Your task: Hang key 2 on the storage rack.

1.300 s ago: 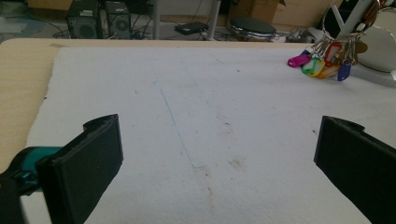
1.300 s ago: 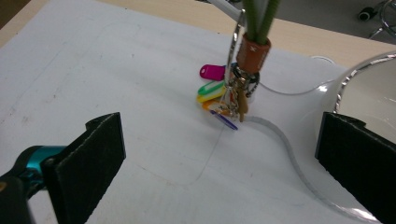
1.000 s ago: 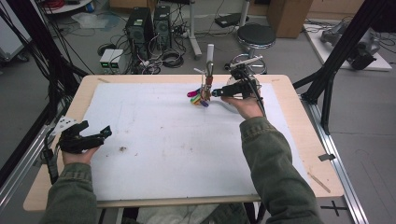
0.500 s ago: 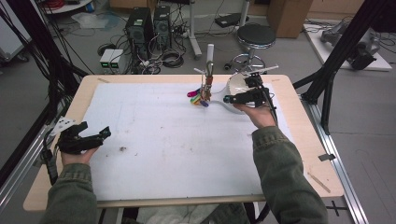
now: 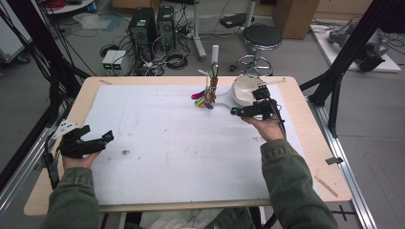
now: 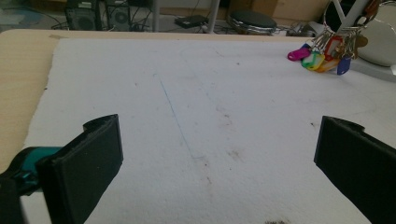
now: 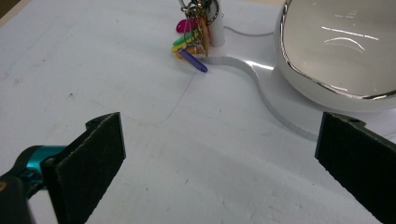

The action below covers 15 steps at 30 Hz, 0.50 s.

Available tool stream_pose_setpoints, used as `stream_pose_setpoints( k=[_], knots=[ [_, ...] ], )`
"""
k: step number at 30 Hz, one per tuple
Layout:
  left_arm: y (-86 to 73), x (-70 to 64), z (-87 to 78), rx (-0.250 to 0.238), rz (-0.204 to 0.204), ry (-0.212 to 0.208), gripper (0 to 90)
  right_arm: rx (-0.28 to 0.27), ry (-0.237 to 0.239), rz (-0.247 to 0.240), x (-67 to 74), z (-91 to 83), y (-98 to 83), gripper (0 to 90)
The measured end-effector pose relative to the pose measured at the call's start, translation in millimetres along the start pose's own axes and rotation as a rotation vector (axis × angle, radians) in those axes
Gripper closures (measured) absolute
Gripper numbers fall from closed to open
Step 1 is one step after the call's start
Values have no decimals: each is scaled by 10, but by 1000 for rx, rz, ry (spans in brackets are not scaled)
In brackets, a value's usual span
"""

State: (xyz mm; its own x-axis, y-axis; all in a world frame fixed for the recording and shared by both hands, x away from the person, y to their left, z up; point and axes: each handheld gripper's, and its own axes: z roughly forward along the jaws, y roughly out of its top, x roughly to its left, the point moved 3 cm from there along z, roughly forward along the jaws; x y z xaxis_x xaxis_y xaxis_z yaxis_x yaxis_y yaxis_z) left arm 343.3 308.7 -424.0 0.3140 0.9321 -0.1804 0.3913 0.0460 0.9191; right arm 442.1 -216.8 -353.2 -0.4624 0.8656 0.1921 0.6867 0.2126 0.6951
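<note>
Keys (image 5: 203,99) with coloured tags hang in a bunch from a small white stand (image 5: 213,71) at the far middle of the tabletop (image 5: 305,157), just beside a glossy white bowl (image 5: 243,89) that sits on the same white base. My right hand-held gripper (image 5: 239,111) hovers close in front of that base, its jaws spread wide with nothing between them; in the right gripper view the key bunch (image 7: 191,39) lies ahead and a little to the left, and the bowl (image 7: 336,51) looms at the right, near my right jaw. My left hand-held gripper (image 5: 102,138) rests low at the near left of the white mat (image 5: 157,143), well apart from everything, likewise released and empty, with the keys (image 6: 322,58) far off at the top right of the left gripper view. As I judge it, the work on the keys is barely begun: they are on their hook, the bowl looks empty, and no grasp has been made. What seems left is nearly all of it: bringing my right jaws around the bunch, closing on it, lifting it free of the stand and setting it wherever it belongs, most likely the bowl alongside.
</note>
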Motion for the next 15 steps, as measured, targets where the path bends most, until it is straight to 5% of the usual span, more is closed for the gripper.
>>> stream_pose_setpoints(
  k=[15],
  knots=[
    [-27,-30,2,32,23,-7,17,-36,8,-12,-34,-74,-258,8]
  ],
)
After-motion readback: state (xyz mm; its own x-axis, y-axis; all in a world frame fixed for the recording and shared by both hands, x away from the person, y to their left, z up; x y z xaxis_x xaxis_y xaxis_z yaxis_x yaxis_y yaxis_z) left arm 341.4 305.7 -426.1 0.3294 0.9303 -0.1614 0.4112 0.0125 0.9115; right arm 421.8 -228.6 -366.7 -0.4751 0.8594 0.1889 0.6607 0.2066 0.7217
